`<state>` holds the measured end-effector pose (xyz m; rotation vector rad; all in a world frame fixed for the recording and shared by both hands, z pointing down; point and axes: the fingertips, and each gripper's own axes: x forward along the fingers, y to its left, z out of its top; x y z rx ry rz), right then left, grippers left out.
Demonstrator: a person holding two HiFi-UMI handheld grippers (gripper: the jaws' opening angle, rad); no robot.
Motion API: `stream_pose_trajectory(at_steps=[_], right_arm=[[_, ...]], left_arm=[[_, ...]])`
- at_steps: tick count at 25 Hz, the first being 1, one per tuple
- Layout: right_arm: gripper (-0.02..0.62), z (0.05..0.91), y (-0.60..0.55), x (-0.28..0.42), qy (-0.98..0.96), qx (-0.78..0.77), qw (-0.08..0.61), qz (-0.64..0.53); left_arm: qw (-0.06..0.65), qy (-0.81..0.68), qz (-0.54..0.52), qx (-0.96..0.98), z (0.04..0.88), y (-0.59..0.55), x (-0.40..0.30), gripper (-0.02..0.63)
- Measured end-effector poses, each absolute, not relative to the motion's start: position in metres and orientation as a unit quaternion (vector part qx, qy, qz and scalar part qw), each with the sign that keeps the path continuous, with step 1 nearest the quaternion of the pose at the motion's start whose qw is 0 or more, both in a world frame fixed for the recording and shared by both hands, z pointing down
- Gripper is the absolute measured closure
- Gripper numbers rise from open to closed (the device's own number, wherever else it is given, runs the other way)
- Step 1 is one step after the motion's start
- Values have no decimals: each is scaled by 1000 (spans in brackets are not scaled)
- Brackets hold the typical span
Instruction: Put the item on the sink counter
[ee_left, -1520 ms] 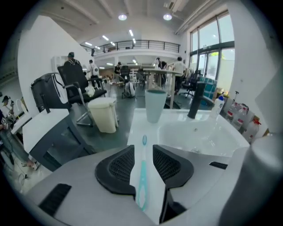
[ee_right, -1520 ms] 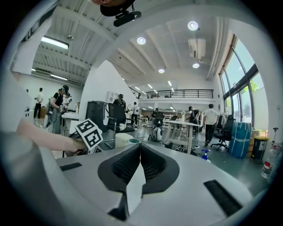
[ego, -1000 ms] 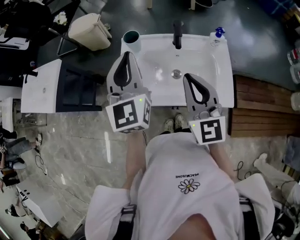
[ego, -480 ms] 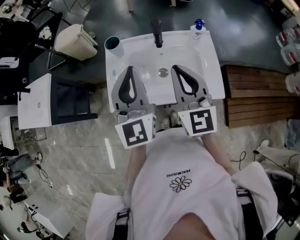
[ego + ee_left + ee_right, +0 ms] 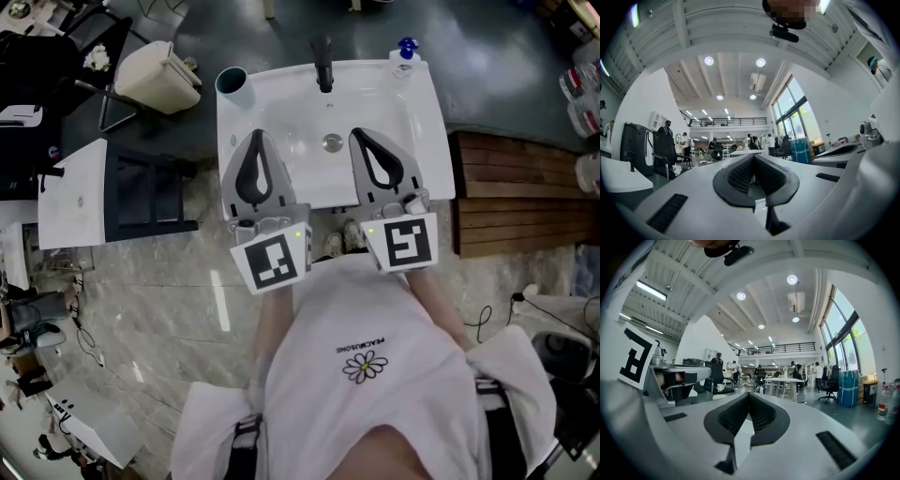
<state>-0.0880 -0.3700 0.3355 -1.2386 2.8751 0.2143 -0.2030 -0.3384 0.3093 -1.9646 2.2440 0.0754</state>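
The white sink counter lies ahead of me in the head view, with a black faucet at its back. A teal cup stands on its back left corner and a blue-capped bottle on its back right corner. My left gripper hovers over the counter's front left part, shut and empty. My right gripper is level with it over the front right, also shut with nothing held. In the gripper views, the left gripper and right gripper look out level into a large hall; the sink is not seen there.
A beige bin sits on the floor at back left. A white table and a dark frame stand left of the sink. A wooden platform lies to the right, with bottles beyond it. People stand far off in the hall.
The head view shifted a little. My right gripper came forward to stand level with the left over the sink front. Both stayed shut and empty.
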Motion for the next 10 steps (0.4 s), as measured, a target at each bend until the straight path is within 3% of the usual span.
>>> stream_pose_trajectory(at_steps=[10], right_arm=[[583,342,-374,-87,915,-398,-5,65]], left_arm=[[74,760,20,-645,316,-335,-214,589]])
